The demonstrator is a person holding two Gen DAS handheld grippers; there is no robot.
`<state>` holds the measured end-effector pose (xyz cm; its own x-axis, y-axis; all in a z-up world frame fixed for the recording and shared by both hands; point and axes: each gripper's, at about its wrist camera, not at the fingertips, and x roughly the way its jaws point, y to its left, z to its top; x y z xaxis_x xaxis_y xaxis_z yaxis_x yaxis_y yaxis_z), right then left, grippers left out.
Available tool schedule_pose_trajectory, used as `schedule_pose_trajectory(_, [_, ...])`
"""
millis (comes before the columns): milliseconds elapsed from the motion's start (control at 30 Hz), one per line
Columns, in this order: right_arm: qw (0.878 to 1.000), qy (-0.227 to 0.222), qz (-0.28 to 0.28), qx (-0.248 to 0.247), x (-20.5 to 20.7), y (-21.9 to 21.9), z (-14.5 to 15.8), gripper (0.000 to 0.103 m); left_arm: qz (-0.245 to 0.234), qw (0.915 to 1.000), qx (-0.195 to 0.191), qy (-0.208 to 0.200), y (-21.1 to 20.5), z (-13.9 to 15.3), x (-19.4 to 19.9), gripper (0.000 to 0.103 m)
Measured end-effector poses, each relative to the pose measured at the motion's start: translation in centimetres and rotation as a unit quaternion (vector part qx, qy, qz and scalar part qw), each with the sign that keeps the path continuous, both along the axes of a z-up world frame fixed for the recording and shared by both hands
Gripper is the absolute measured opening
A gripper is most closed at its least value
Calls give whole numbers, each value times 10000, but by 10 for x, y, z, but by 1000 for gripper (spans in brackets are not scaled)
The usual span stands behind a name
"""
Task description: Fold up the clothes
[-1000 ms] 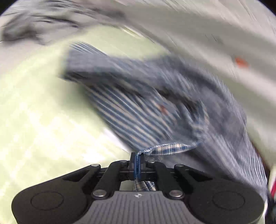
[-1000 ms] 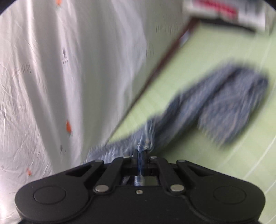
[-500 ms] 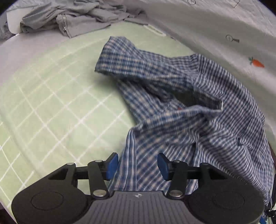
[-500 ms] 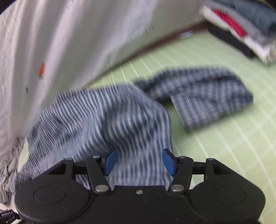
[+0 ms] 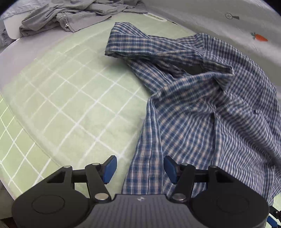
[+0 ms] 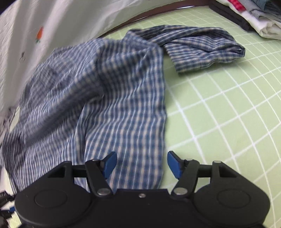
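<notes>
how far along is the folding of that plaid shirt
Early. Done: the plaid shirt lies on the green checked mat, rumpled, one sleeve flung out. In hand: nothing; the left gripper and right gripper are opening, shirt fabric below them, pads clear. Left: flatten and fold it; a grey garment waits crumpled beyond.

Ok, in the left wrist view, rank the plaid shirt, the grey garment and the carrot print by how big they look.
1. plaid shirt
2. grey garment, though it lies farther away
3. carrot print
</notes>
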<state>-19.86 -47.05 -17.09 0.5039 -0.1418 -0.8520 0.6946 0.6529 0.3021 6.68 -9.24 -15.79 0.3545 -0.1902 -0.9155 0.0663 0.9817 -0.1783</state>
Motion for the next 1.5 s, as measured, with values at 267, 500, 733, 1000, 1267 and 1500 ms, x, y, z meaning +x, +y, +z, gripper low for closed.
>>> schedule_pose_trajectory(267, [9984,-150,332,-426,-13,40,-3,8,-445,9988,179,-74,6,-1,-5,6])
schedule_pose_trajectory(500, [9919,-340,279,-1189,-34,47,22,1,-227,9990,-373,-23,29,16,-12,2])
schedule_pose_trajectory(733, [9857,-504,-56,-1607,-85,28,73,1,305,9964,-795,-15,66,47,-35,3])
schedule_pose_trajectory(1000, [9938,463,31,-1014,-80,5,31,15,677,9973,-232,174,57,25,-54,43])
schedule_pose_trajectory(1267, [9874,153,155,-1570,-40,-17,50,97,361,9991,25,-216,30,43,-43,67])
schedule_pose_trajectory(1500, [9805,-198,468,-1896,12,-19,64,102,-57,9993,6,-374,-1,51,-5,70])
